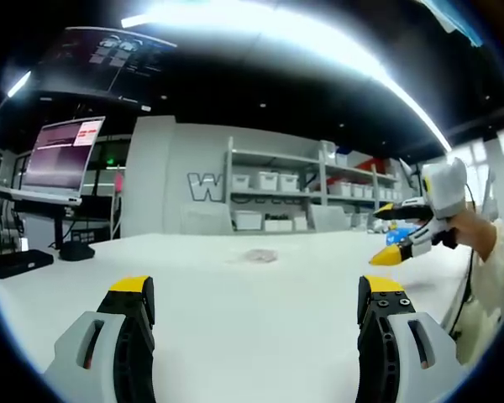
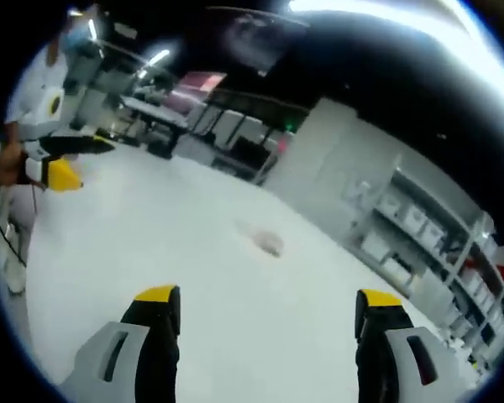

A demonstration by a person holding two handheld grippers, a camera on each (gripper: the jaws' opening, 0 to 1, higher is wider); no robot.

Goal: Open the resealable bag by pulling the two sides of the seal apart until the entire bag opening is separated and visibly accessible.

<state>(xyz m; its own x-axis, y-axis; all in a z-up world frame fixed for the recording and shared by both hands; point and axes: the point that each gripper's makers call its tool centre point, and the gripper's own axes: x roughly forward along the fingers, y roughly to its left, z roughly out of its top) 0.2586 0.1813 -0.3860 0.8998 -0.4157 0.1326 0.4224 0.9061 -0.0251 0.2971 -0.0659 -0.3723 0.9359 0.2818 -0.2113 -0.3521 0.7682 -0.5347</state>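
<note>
Well out on the broad white tabletop (image 1: 235,311) lies the small clear resealable plastic bag (image 1: 260,255), flat and apart from both tools; in the right gripper view it shows as a pale blurred patch (image 2: 267,242) ahead of the jaws. The left gripper (image 1: 256,294), grey with yellow-tipped black jaws, stands wide open with nothing between them. The right gripper (image 2: 269,304) is likewise spread wide and empty; in the left gripper view it hovers at the right (image 1: 403,235), above the table, held by a person's hand (image 1: 475,231). Grey shelving with white bins (image 1: 319,189) lines the back wall, and a lit monitor (image 1: 63,155) stands at the left.
</note>
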